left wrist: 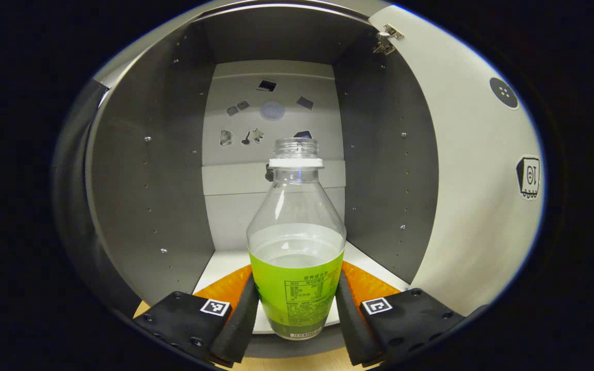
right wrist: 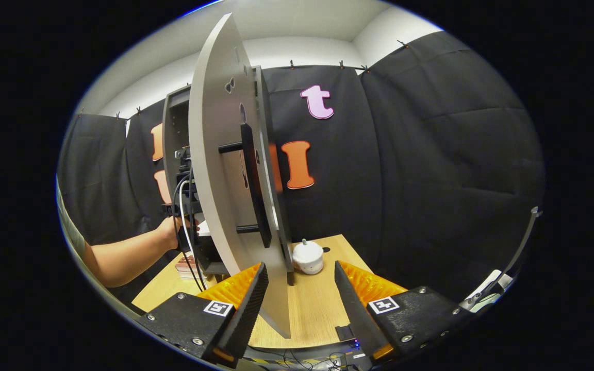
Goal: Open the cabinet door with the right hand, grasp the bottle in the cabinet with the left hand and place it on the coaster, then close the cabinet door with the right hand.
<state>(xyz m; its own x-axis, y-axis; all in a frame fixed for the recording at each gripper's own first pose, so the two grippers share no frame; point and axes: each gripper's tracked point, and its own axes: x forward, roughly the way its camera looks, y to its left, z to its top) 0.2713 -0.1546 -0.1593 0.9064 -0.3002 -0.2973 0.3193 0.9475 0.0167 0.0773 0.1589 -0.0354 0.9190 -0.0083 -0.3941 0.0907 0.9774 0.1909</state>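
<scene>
In the left gripper view, the left gripper (left wrist: 297,309) reaches into the open cabinet (left wrist: 147,170), and the bottle (left wrist: 296,242) stands upright between its two fingers on the white cabinet floor near the front edge. Both fingers lie against the bottle's green label, one on each side, so the gripper is grasping the bottle. The bottle is clear with no cap on its neck, and holds liquid up to about the top of the label. The cabinet door (left wrist: 477,170) is swung open on the right, hung on a metal hinge (left wrist: 389,40) at the top. A strip of the wooden surface (left wrist: 297,362) shows at the bottom.

In the right gripper view, the right gripper (right wrist: 297,299) is released, its fingers spread apart. The edge of the open door (right wrist: 219,180) passes between them, nearer one finger; whether it touches is unclear. The door's dark bar handle (right wrist: 253,190) faces the camera. Beyond the door, a person's hand (right wrist: 165,232) holds the other gripper at the cabinet's opening. A small white lidded jar (right wrist: 308,256) sits on the wooden surface (right wrist: 312,304) just behind the door.
</scene>
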